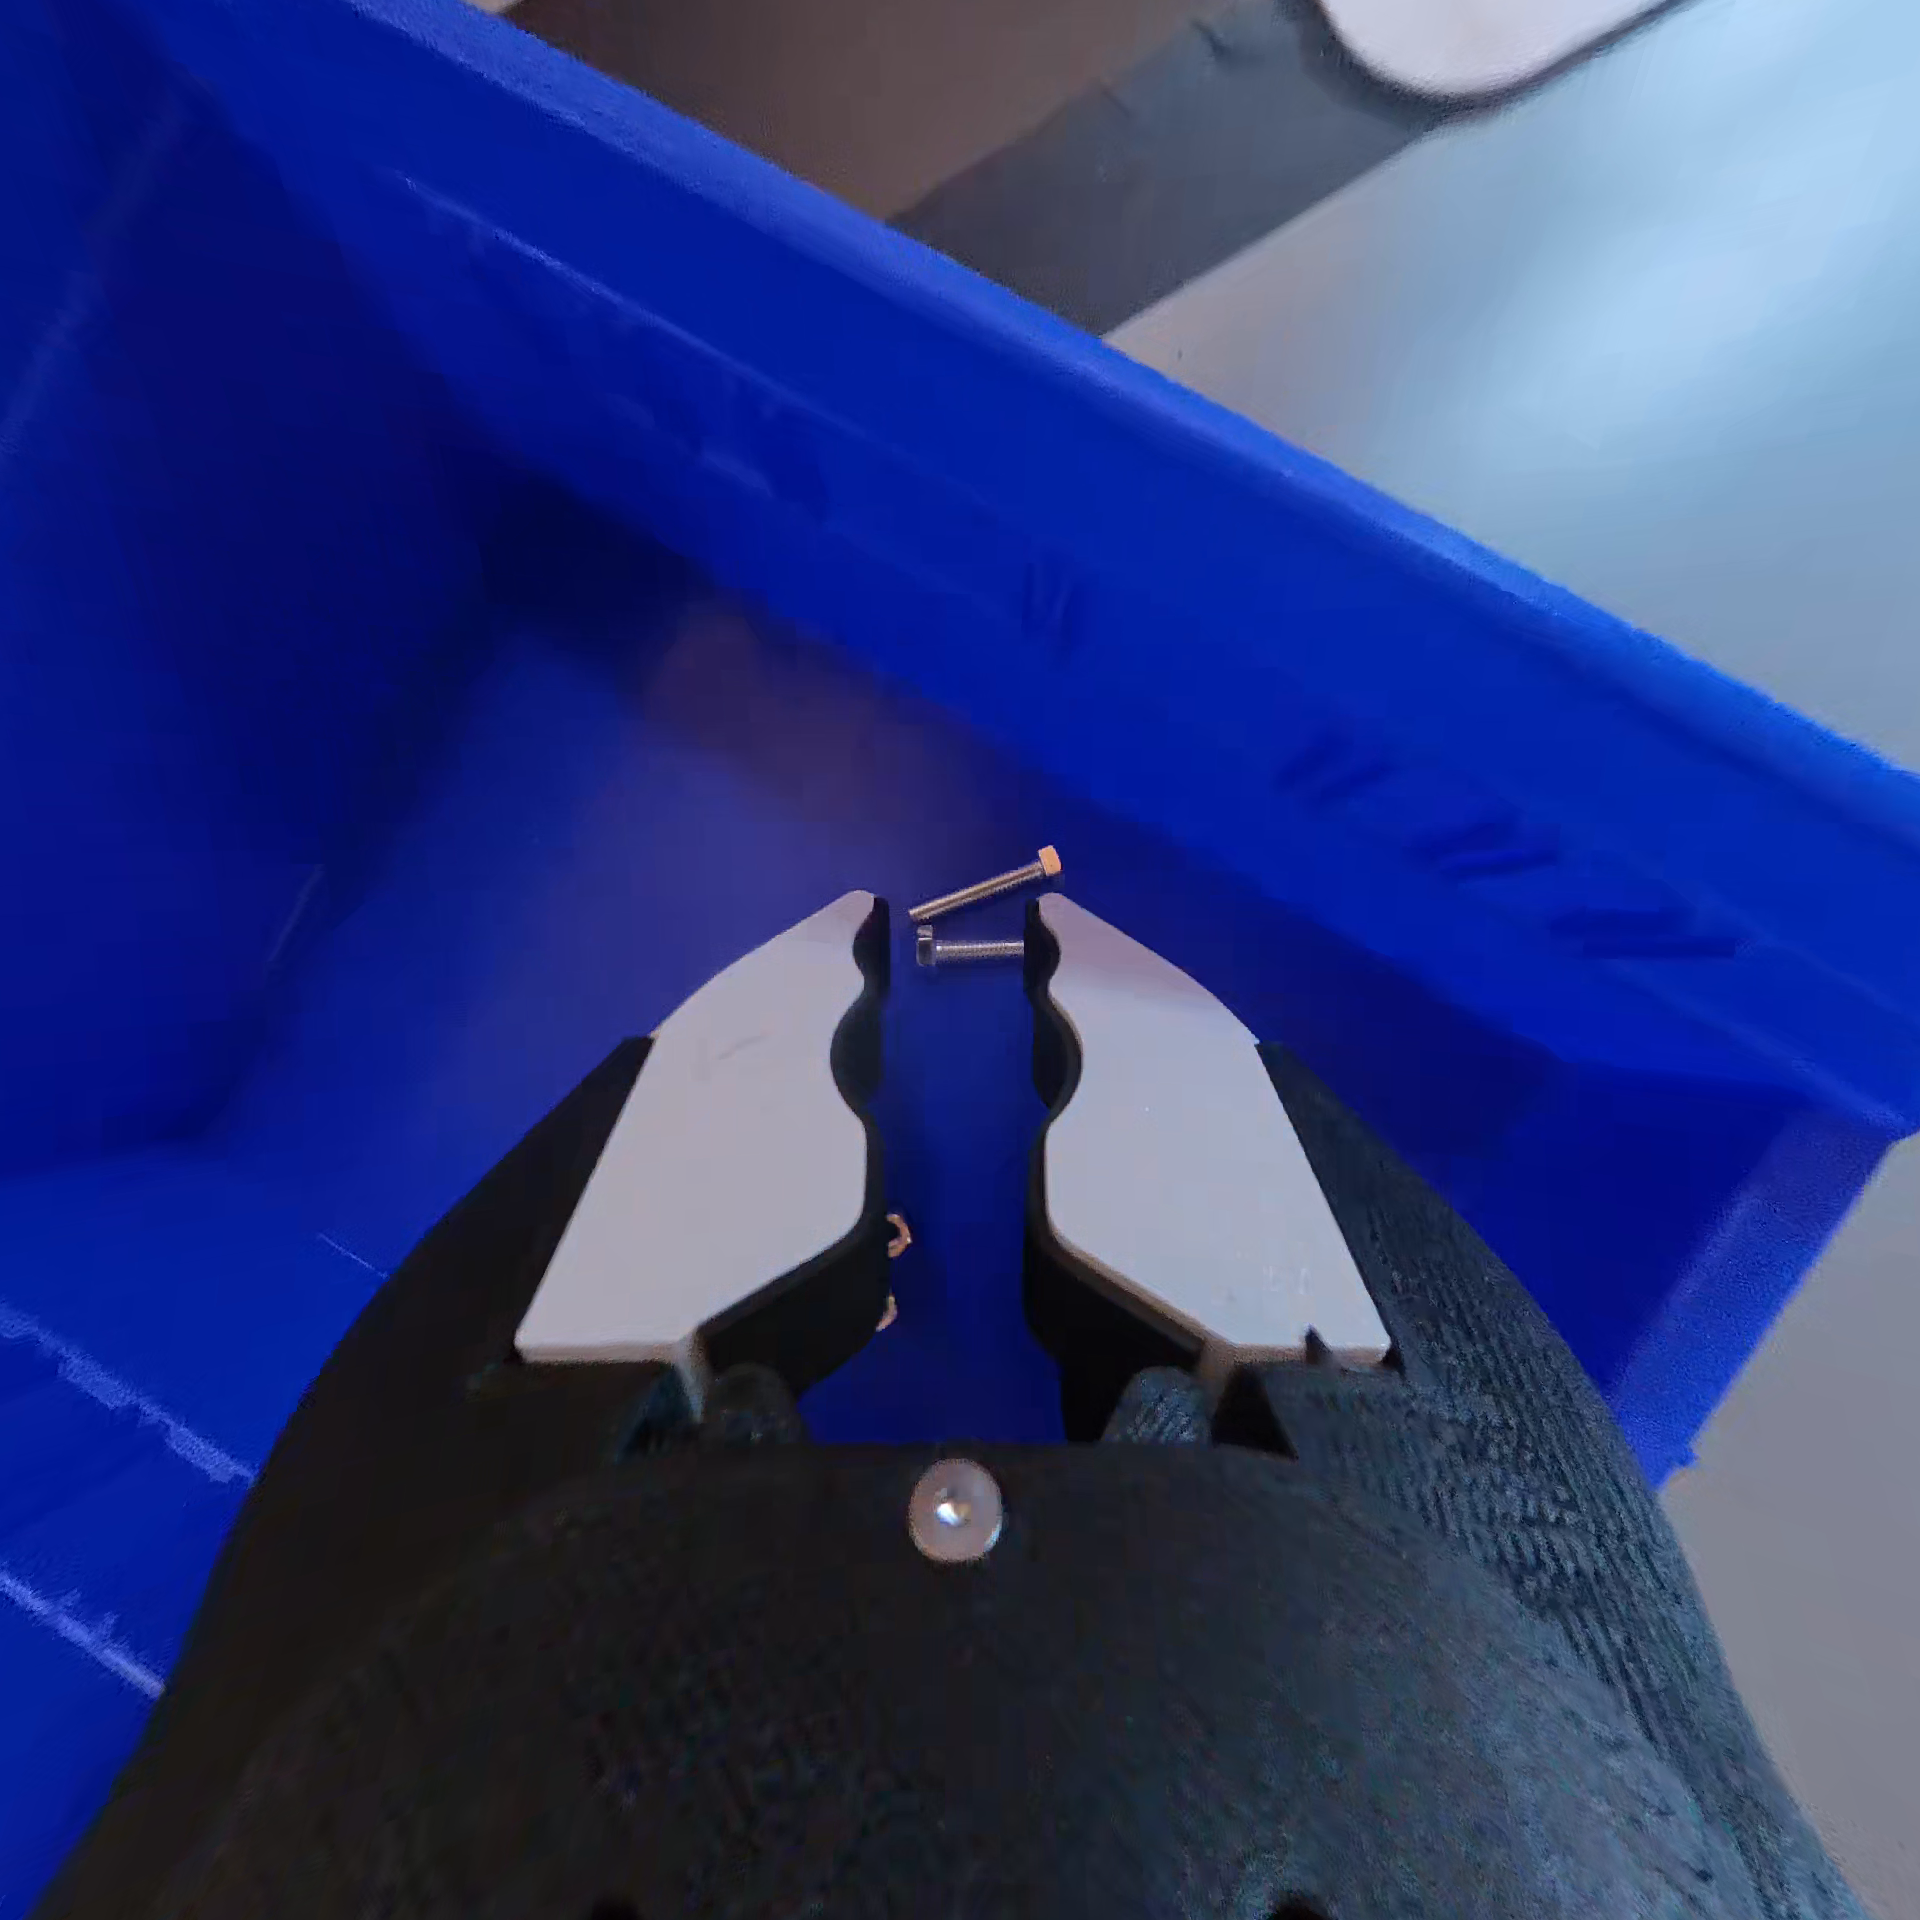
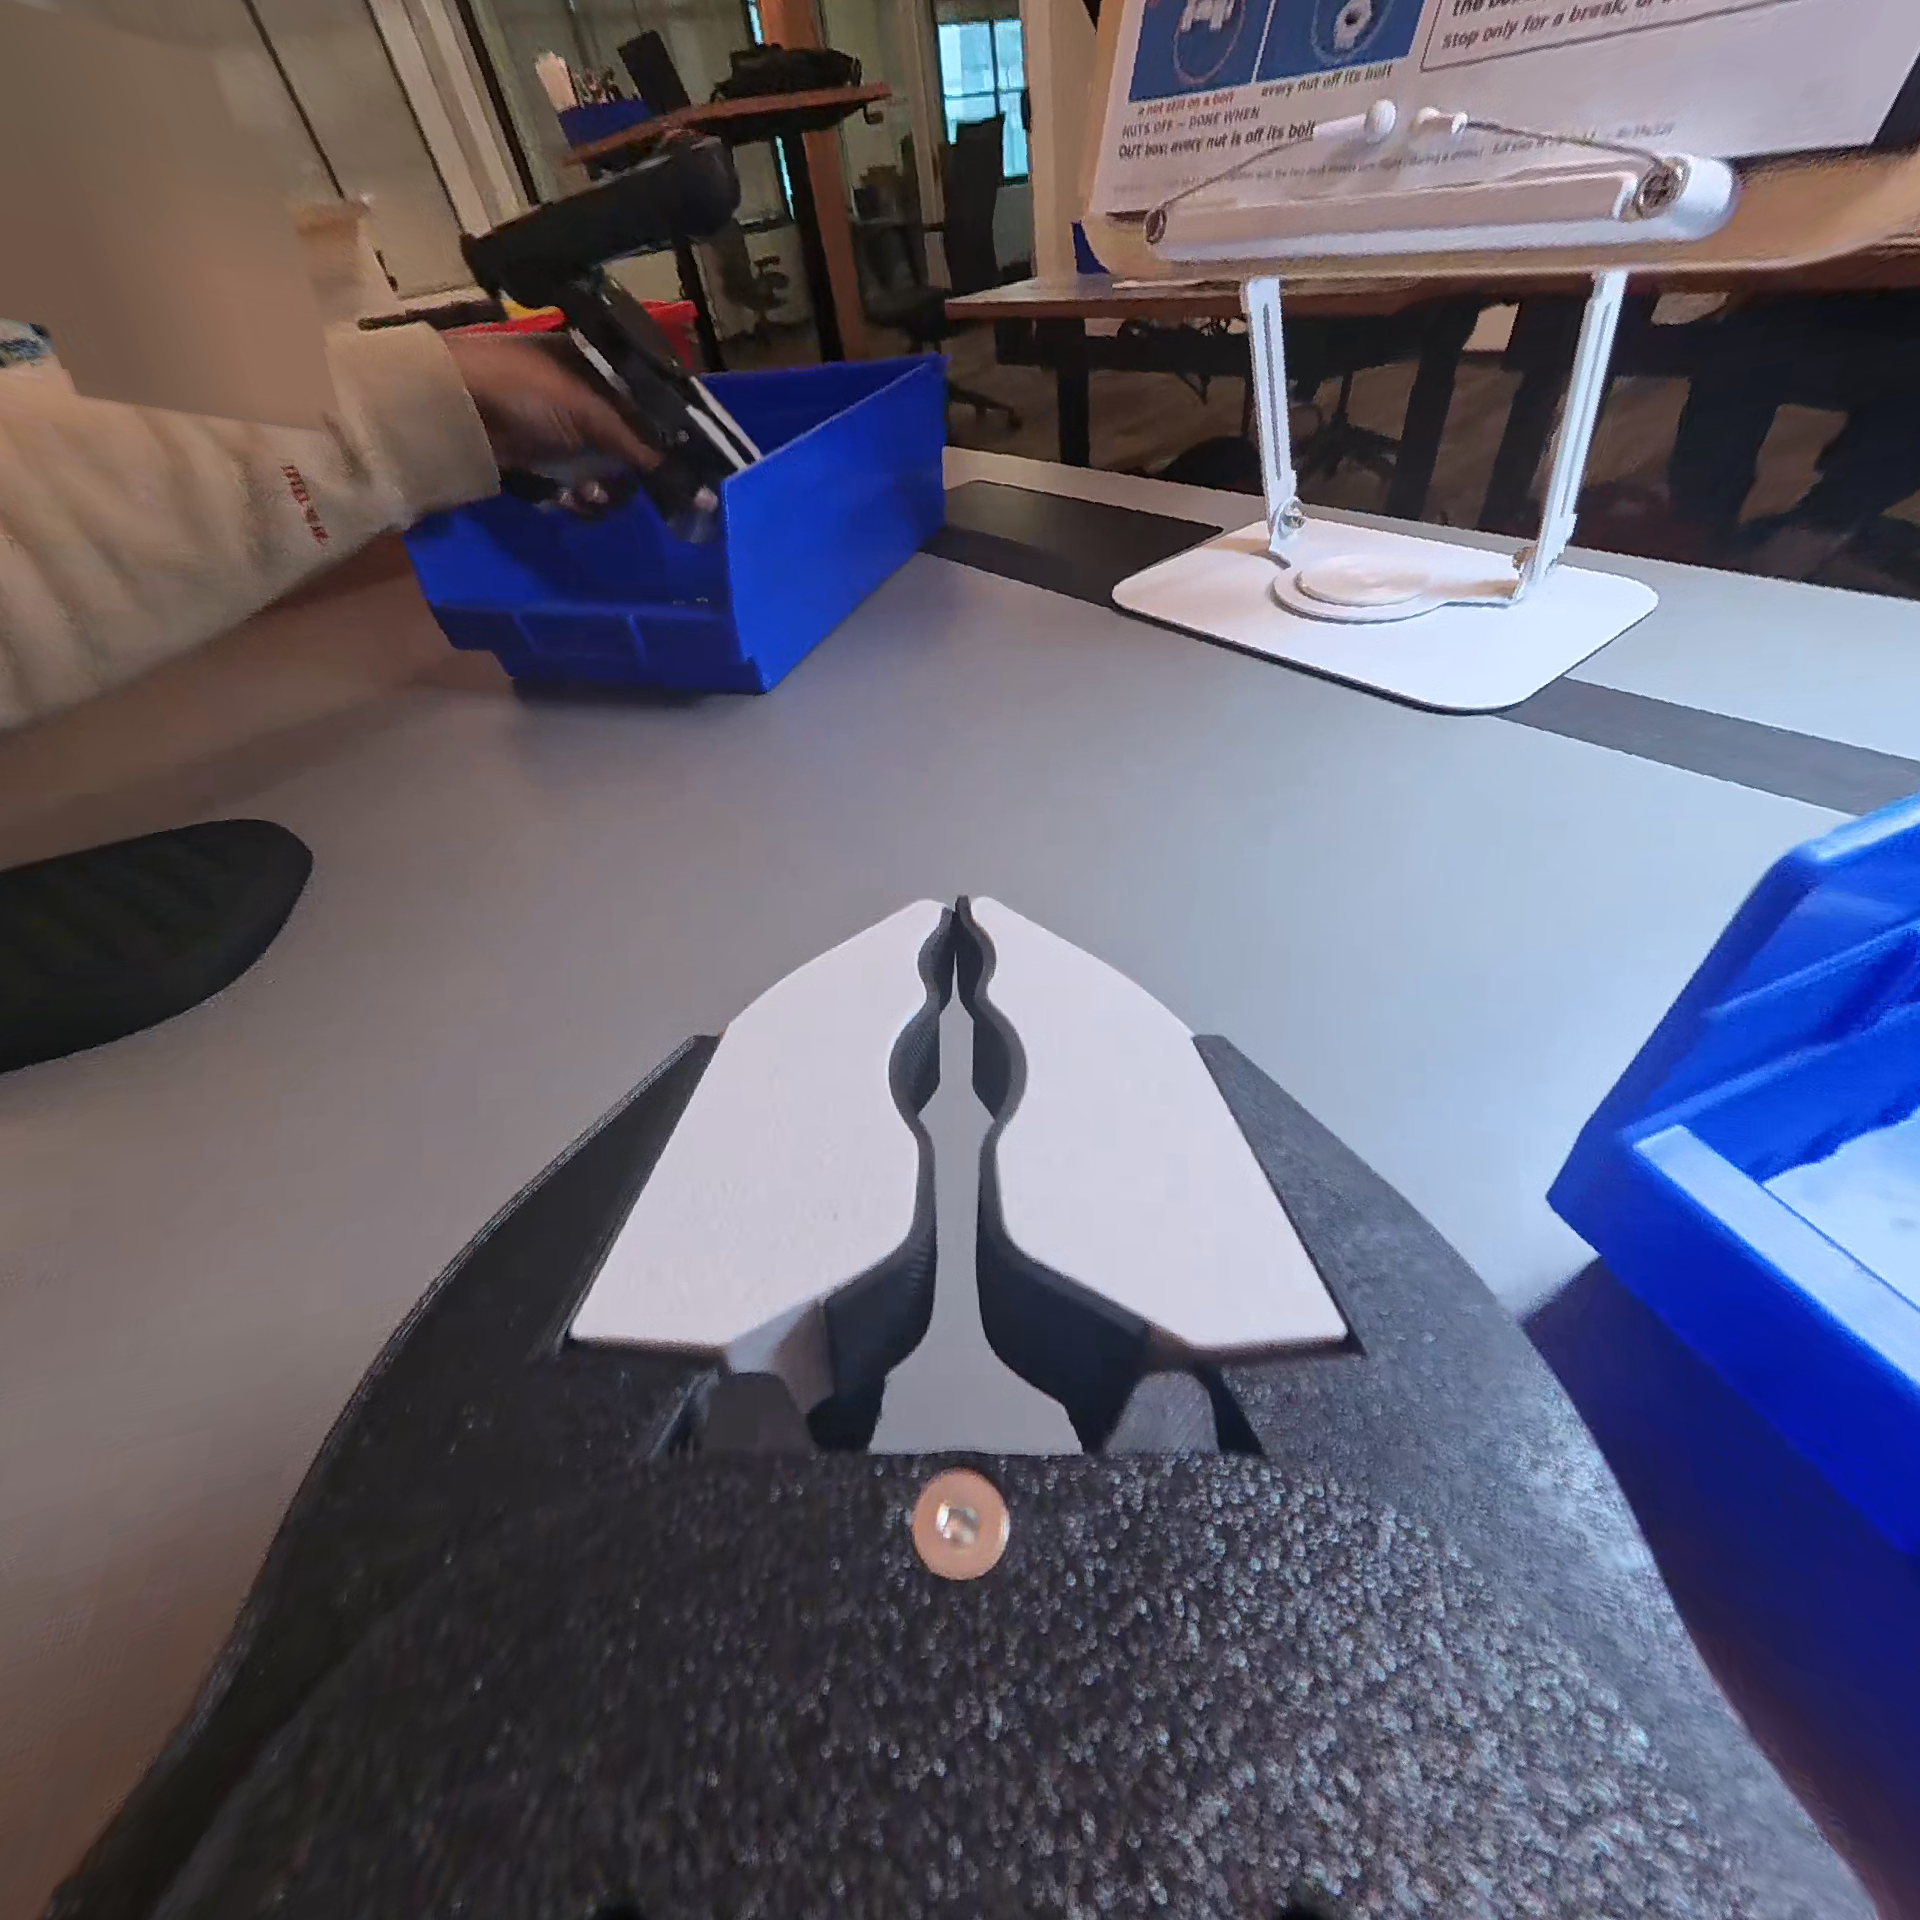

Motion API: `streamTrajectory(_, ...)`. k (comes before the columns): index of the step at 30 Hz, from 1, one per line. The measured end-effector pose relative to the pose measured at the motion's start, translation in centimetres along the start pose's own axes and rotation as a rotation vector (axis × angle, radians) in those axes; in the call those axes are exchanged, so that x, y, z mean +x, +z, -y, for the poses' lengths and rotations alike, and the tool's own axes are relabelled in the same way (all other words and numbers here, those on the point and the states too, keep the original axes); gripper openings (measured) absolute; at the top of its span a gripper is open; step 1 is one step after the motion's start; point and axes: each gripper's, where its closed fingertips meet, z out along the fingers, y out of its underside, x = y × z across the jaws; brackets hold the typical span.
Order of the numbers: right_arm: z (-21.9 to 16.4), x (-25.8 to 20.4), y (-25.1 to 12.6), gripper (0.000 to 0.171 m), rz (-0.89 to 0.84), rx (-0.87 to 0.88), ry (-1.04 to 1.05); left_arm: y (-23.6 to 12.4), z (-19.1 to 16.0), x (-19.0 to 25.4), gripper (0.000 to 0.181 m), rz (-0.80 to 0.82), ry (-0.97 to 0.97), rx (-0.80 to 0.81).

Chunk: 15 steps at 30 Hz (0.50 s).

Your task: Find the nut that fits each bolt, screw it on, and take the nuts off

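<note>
Two small silver bolts lie on the floor of a blue bin [image 1: 623, 436]. The longer bolt [image 1: 987, 883] lies slanted, and the shorter bolt [image 1: 971, 948] lies just below it. My left gripper [image 1: 958, 920] is open, reaching down into the bin, and the shorter bolt lies between its fingertips. Small brass parts [image 1: 899, 1234] peek out by the left finger. My right gripper [image 2: 956, 914] is shut and empty, hovering over the grey table [image 2: 1143, 831]. In the right wrist view the left gripper [image 2: 686, 468] dips into the far blue bin [image 2: 831, 520], held by a hand.
A second blue bin [image 2: 1766, 1195] sits close at the right of my right gripper. A white stand [image 2: 1382, 613] holding an instruction sheet is at the back right. A black pad [image 2: 135, 925] lies at the left. A cream sleeve [image 2: 208, 520] reaches across the left side. The gap from one gripper's tips to the other's is roughly 45 centimeters.
</note>
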Motion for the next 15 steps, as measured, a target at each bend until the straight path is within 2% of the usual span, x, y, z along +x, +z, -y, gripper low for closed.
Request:
streamTrajectory(1,-0.3,0.0,0.0,0.000,0.005,-0.003,0.013,0.4,-0.1,0.1,0.027,0.002,0.038,-0.029)
streamTrajectory(9,-0.7,-0.3,0.0,0.000,0.031,-0.014,0.013,2.4,-0.2,1.7,0.030,-0.026,0.183,-0.171)
streamTrajectory(13,-0.8,-0.2,-0.1,0.000,0.025,-0.016,0.017,3.1,-0.5,1.7,0.016,-0.014,0.174,-0.220)
streamTrajectory(15,-0.8,-0.2,-0.2,0.000,0.025,-0.015,0.022,3.2,-0.4,1.7,0.016,-0.011,0.175,-0.215)
